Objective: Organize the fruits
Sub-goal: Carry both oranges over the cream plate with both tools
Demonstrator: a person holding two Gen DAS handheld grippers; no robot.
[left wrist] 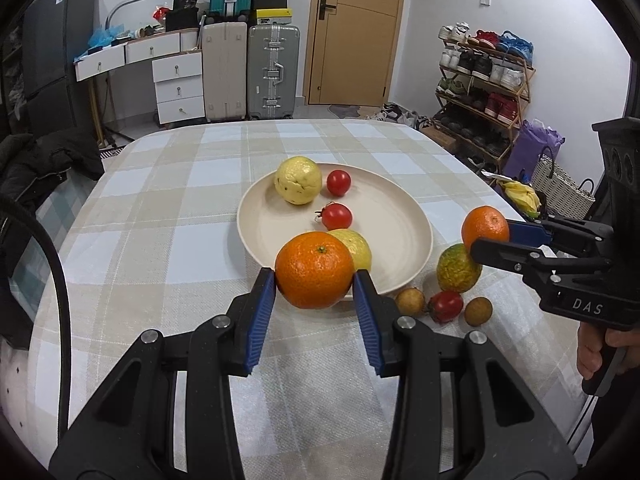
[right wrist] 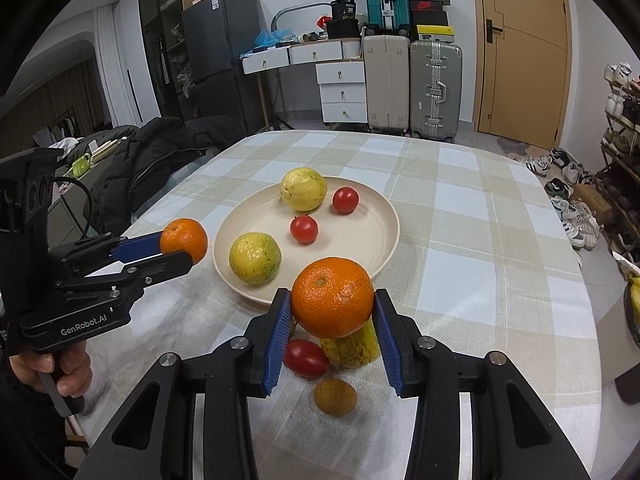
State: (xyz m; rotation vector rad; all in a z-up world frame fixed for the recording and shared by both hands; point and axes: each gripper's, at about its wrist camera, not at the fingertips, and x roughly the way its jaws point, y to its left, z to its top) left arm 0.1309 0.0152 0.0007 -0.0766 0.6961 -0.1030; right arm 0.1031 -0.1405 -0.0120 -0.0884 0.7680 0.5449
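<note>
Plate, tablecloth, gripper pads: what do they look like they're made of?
Plate: cream, matte with a faint sheen and faint concentric rings; probably plastic or a fibre composite, possibly glazed ceramic.
Tablecloth: woven fabric, visible weave and soft drape over the edge, beige and pale blue check.
Gripper pads: blue, ribbed, matte; likely rubber or soft plastic, on black hard plastic fingers.

checked cloth (left wrist: 160,208) on surface | suitcases (left wrist: 272,72) by door (left wrist: 356,32) | white drawers (left wrist: 178,88) | shoe rack (left wrist: 484,80) | black jacket (right wrist: 160,160) | fridge (right wrist: 216,52)
</note>
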